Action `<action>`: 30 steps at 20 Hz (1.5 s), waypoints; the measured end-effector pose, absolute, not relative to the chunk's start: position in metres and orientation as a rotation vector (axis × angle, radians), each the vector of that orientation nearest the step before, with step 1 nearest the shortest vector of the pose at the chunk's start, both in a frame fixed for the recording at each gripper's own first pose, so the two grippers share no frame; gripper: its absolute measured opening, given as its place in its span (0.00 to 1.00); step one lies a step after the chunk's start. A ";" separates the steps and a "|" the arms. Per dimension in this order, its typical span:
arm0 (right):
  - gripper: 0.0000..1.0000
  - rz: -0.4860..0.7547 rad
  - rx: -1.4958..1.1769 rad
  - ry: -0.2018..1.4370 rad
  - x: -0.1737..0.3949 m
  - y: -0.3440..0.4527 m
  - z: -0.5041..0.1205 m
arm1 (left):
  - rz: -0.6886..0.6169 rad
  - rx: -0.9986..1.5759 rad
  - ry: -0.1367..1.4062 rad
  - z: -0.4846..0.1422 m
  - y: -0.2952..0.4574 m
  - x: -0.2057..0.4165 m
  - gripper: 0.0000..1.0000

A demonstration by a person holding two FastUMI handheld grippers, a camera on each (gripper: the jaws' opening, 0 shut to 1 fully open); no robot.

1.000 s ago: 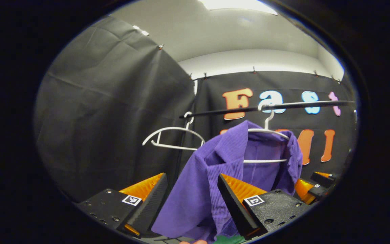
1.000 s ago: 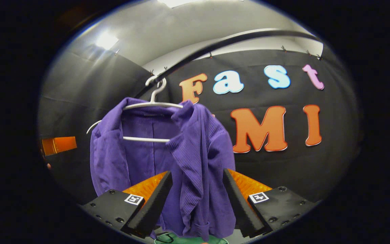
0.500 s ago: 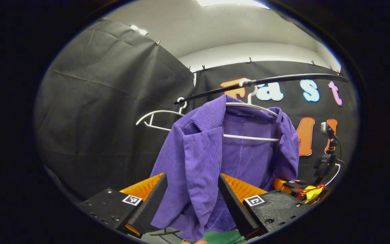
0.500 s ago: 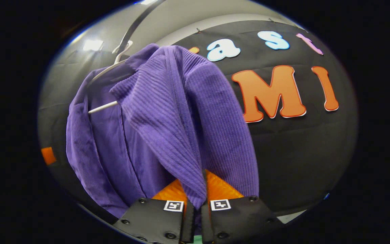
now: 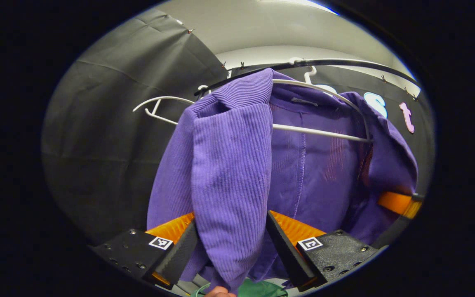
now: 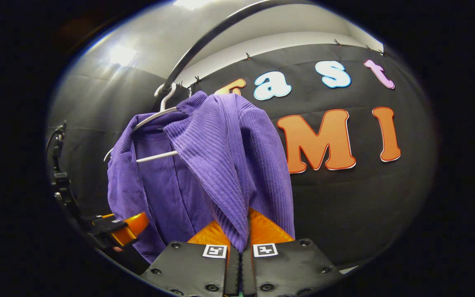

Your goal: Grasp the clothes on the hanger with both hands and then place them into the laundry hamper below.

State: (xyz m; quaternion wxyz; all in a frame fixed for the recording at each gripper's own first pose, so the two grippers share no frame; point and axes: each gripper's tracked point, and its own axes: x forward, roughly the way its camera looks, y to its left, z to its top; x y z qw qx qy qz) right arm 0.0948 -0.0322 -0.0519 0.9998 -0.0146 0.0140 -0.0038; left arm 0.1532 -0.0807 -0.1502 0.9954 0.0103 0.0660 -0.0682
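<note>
In the left gripper view we see the purple jacket [image 5: 237,165] hanging on a white hanger [image 5: 324,132], whose hook is on a dark rail [image 5: 344,64] toward 12 o'clock. The left gripper [image 5: 231,247] is at 6 o'clock with its two fingers wide apart. The left front panel of the jacket hangs down in the gap between them. The cloth seems to brush the inner side of each finger, but the fingers do not press it, so this gripper holds nothing. A second white hanger [image 5: 159,109], which is empty, hangs on the same rail toward 10 o'clock. At 6 o'clock, under the hem of the jacket, a small green part of the laundry hamper [image 5: 262,288] appears. At 4 o'clock, beside the jacket, we see an orange finger of the right gripper [image 5: 398,204].

In the right gripper view the jacket [image 6: 204,165] is left of the centre, on its hanger [image 6: 155,156], and the rail [image 6: 204,45] runs up toward 12 o'clock. The right gripper [image 6: 239,251] is at 6 o'clock. Its fingers are closed together, and a fold of the jacket's right front edge is pinched between them; the cloth goes up from the fingers in a tight ridge. At 8 o'clock the left gripper [image 6: 126,229] is near the other side of the jacket.
</note>
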 end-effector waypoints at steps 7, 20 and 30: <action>0.10 -0.002 -0.075 -0.005 0.083 -0.024 -0.035 | -0.113 0.075 0.076 -0.152 -0.069 0.183 0.89; 0.10 -0.040 -0.081 -0.077 0.083 -0.036 -0.013 | -0.180 0.215 0.050 -0.091 -0.043 0.144 0.06; 0.10 -0.230 -0.207 -0.210 0.071 -0.079 0.082 | -0.106 0.133 -0.155 0.072 -0.003 0.162 0.08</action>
